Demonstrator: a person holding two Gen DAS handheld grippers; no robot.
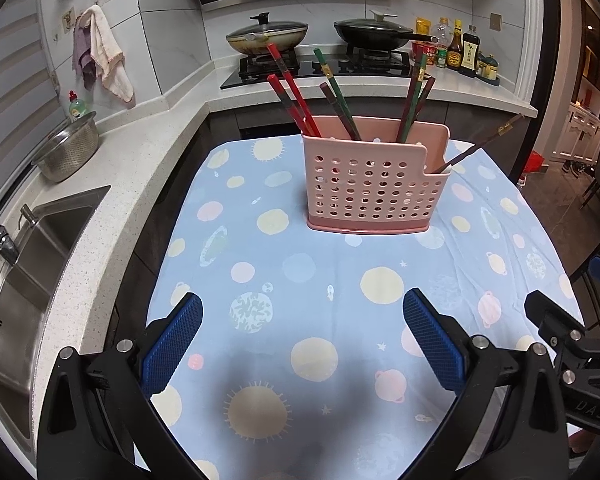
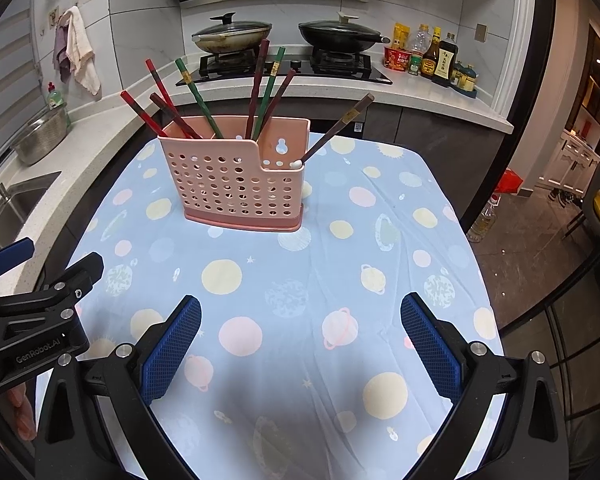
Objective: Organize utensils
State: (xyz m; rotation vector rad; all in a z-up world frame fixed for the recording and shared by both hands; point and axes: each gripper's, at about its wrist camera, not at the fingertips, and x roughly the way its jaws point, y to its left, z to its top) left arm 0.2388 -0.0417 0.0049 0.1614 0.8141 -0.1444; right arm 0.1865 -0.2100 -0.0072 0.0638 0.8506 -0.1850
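Our left gripper (image 1: 302,340) and right gripper (image 2: 300,340) hang wide open and empty; the pink holder (image 2: 236,184) with its upright chopsticks (image 2: 266,92) stands ahead near the tabletop's far edge, roughly equally near both.

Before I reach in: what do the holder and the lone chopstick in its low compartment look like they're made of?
Pink holder: looks like moulded plastic, matte, with rows of punched round holes. Lone chopstick: probably lacquered wood, dark brown with a gold band near the top; the material can't be confirmed.

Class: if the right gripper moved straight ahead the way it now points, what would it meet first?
Probably the pink utensil holder, standing ahead of the open right gripper. Only the planet-print tablecloth lies between them, though depth is hard to judge.
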